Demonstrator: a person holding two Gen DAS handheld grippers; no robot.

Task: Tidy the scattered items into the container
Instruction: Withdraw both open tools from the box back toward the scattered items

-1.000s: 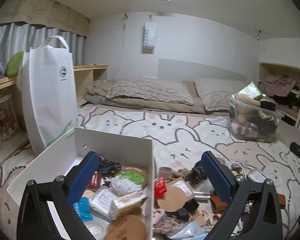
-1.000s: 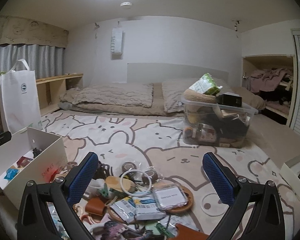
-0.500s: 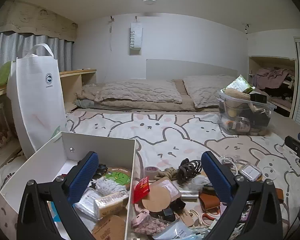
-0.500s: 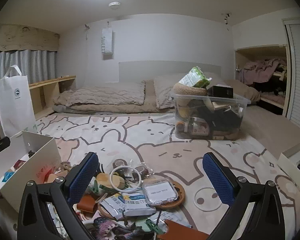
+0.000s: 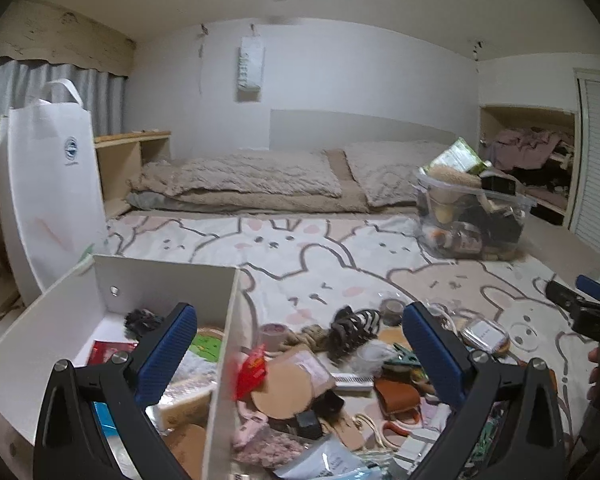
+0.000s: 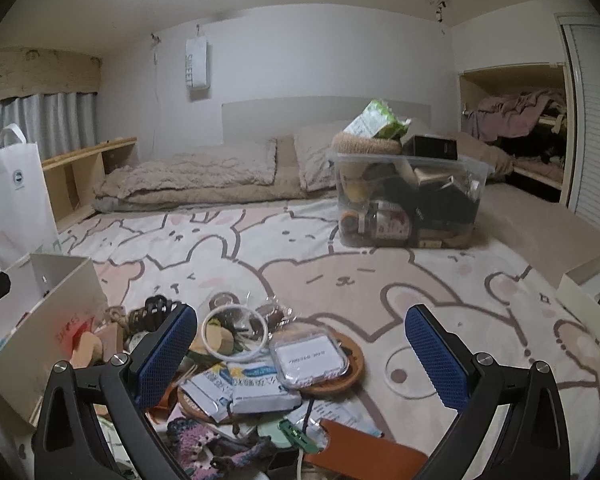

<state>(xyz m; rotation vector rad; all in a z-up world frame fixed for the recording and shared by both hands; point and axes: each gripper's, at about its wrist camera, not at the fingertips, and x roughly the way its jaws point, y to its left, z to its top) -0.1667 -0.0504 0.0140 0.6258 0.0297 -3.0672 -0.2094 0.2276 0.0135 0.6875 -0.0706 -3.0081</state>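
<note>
Above clutter, both claws (image 5: pixel 298 350) (image 6: pixel 300 350) agape.

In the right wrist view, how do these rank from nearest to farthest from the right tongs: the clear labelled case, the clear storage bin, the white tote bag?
From the right tongs:
1. Clear labelled case, between the fingers, on the pile.
2. Clear storage bin, farther up the bed, slightly right.
3. White tote bag, far left edge, beside the shelf.

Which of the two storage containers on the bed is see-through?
The clear plastic bin near the pillows, heaped with stuff; the white box by the pile is opaque.
</note>
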